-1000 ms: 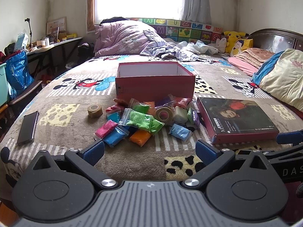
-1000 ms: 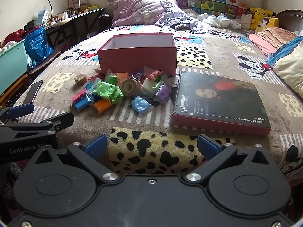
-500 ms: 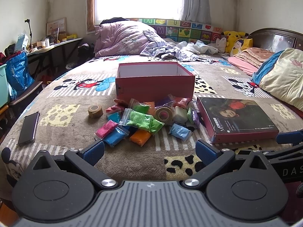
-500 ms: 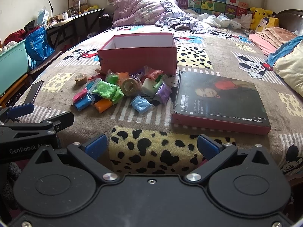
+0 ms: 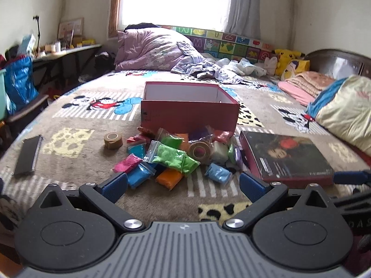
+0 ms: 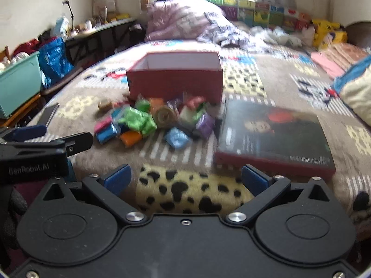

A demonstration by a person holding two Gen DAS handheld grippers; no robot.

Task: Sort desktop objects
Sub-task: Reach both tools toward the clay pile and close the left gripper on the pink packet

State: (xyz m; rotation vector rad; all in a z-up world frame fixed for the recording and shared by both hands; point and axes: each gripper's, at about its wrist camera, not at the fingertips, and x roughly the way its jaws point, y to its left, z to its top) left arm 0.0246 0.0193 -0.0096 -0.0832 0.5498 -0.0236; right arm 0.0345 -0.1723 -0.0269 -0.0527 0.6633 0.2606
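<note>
- Nearest, the left gripper (image 5: pixel 183 184) hovers low over the bed's near edge, jaws spread wide and empty.
- Beside it, the right gripper (image 6: pixel 185 180) is likewise wide open and holds nothing; its view is blurred, which suggests it is in motion.
- On the patterned blanket (image 5: pixel 76 139) just beyond lies a heap of small coloured packets (image 5: pixel 172 156), with a roll of tape (image 5: pixel 200 150) resting among them.
- A second, smaller roll (image 5: pixel 113 140) sits apart to the left, and a dark phone (image 5: pixel 27 154) lies further left near the bed's edge.
- To the right of the heap lies a large flat book (image 5: pixel 285 158), close against the packets.
- Behind the heap stands an open red box (image 5: pixel 189 115); no contents show from this angle.
- The sorting looks to be at its very start: nothing is lifted yet.
- The next move likely calls for lowering one gripper onto a single packet at the heap's near edge, closing on it alone, then carrying it over the box wall.
</note>
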